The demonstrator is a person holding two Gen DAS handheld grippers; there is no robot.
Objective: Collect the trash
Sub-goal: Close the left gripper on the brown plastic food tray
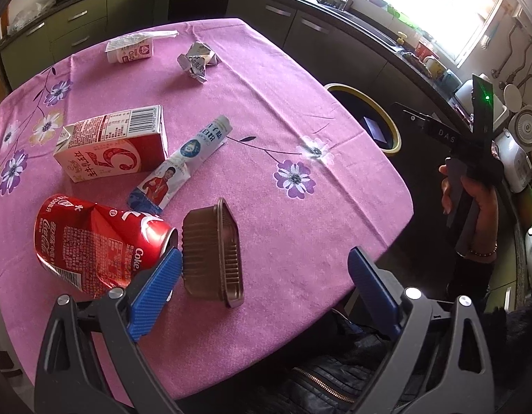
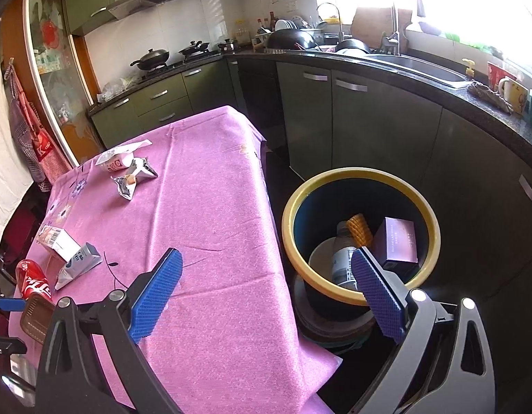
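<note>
Low in the left wrist frame, between my blue pads, the brown plastic tray [image 1: 212, 253] is lying on its side on the pink tablecloth [image 1: 300, 227]; my left gripper [image 1: 264, 276] is spread wide and gripping nothing; its left pad [image 1: 155, 296] is sitting just beside the mouth of the crushed cola can [image 1: 100, 245], so I am judging the tray to be the next piece and am taking care not to nudge the can; the tray looks thin and springy, so I am planning to close across its short ribbed walls, gently, lest it pop out. Further up the frame are waiting the red carton [image 1: 114, 143], the squeezed tube [image 1: 183, 162], a crumpled foil wrapper [image 1: 197, 60] and a small white bottle [image 1: 129, 50] near the top.

At the lower right of the right wrist frame my right gripper [image 2: 264, 276] is also wide apart and empty, its right pad overlapping the yellow rim of the bin [image 2: 361, 234]; inside are lying a bottle [image 2: 342, 262], a purple box [image 2: 399, 241] and something yellow and ribbed; the bin is standing on the floor just beside the table's edge, so I am reckoning each carry should go clear of the hanging cloth.
</note>
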